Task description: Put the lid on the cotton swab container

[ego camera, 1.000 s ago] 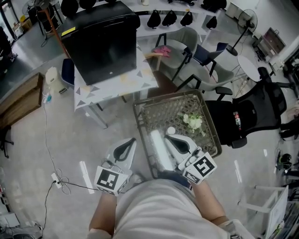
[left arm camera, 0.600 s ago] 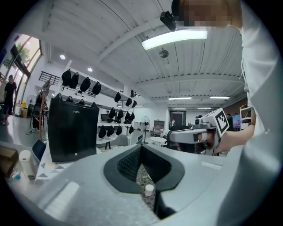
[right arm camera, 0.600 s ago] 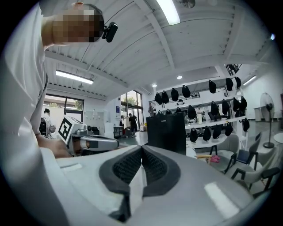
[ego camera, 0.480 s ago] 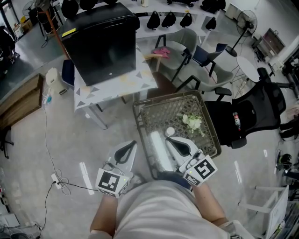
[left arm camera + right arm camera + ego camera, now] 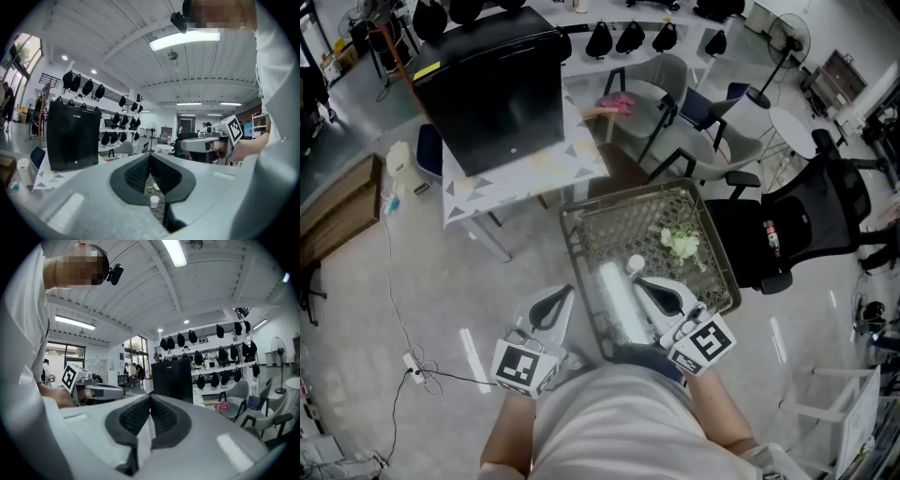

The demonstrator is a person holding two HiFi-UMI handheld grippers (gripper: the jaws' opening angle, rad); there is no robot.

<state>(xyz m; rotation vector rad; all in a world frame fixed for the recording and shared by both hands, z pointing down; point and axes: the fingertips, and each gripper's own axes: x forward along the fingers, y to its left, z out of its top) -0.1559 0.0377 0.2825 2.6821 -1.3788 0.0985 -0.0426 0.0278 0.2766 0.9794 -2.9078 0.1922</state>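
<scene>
A wire mesh basket [image 5: 581, 230] stands on the floor in front of me in the head view. In it lie a long white cylinder [image 5: 617, 302], a small round white piece [image 5: 635, 264] and a clump of pale white bits [image 5: 680, 244]. My left gripper [image 5: 553, 302] is shut and empty, left of the basket over the floor. Over the basket's near part my right gripper [image 5: 652, 286] is shut and empty beside the cylinder. The left gripper view shows the mesh and the small white piece [image 5: 153, 201] below the closed jaws. I cannot tell which piece is the lid.
A large black box [image 5: 492, 89] sits on a white table [image 5: 581, 164] beyond the basket. Grey chairs [image 5: 675, 80] and a black office chair [image 5: 825, 206] stand to the right. A cable [image 5: 412, 361] runs across the floor at left. A wooden bench [image 5: 337, 206] is far left.
The left gripper has dropped slightly toward me. The head view has shifted a little. Both grippers stay shut and the things in the basket have not moved.
</scene>
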